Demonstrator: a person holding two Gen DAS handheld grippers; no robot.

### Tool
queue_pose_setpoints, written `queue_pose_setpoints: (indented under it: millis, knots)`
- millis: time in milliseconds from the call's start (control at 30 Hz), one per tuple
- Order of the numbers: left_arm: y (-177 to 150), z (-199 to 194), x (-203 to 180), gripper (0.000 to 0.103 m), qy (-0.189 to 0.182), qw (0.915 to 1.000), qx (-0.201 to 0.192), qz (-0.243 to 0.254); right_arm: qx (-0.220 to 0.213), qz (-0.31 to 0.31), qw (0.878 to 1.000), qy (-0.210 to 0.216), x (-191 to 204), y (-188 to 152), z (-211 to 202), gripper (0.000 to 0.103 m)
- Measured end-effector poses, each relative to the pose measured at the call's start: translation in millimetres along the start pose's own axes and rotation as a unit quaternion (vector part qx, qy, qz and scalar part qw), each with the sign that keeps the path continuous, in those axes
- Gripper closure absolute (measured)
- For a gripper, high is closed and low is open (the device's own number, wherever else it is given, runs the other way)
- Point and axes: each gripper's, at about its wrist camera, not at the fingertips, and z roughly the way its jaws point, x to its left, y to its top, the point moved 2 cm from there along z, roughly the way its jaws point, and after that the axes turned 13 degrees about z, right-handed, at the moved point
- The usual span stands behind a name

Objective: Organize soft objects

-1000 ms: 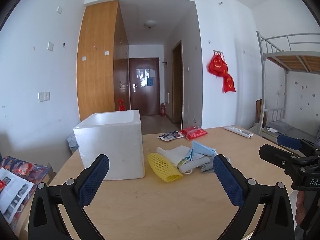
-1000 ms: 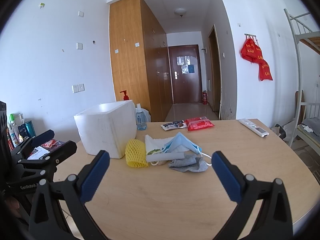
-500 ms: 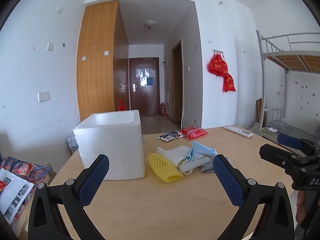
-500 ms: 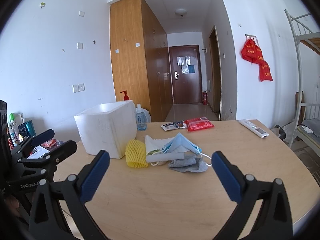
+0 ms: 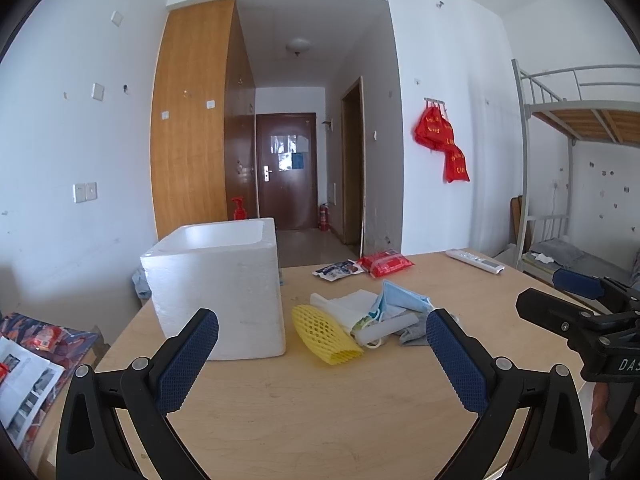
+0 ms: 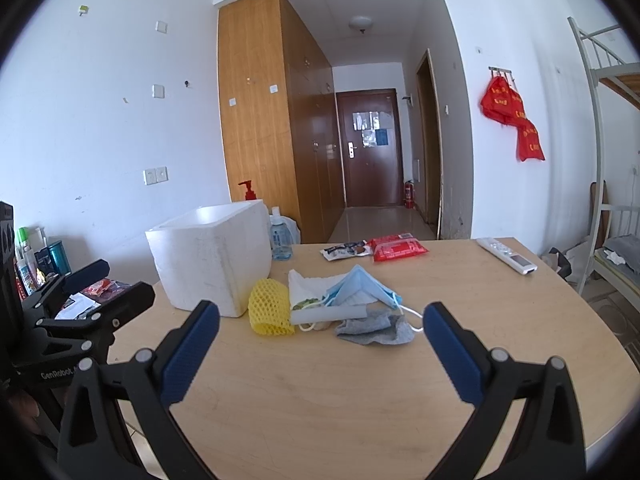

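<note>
Wooden table, soft pile mid-table, grippers spread wide.

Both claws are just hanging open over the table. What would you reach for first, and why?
Probably the left gripper should ease forward to the yellow foam net. It lies nearest, apart from the pile's edge, right beside the open white foam box, and both grippers are open and empty.

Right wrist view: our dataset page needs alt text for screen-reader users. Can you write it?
Open right gripper with blue pads hovers over a light wooden table, facing a pile of soft items: yellow foam net sleeve, blue face mask, grey cloth. A white foam box stands left of the pile; the left gripper shows at the left edge.
</note>
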Motion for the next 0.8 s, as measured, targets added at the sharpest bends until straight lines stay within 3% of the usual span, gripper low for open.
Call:
queue_pose_setpoints:
  millis: [433,600,800]
  knots:
    - [8.9,13.9,-3.8,0.0,0.0,1.0,-0.001,0.007,0.003,0.002,1.0,-0.001,-9.2,7.1,6.6,0.0]
    - [16.2,23.7,-5.9,0.0,-0.011,0.9999,-0.003,0.007,-0.002,0.001,1.0,-0.001,-12.4,14.7,7.7,0.0]
    - [21.0,47.7,-8.4,0.0,-0.037,0.9991,0.022,0.005,0.009,0.001,1.0,-0.009,-19.0,22.8,23.9,0.0]
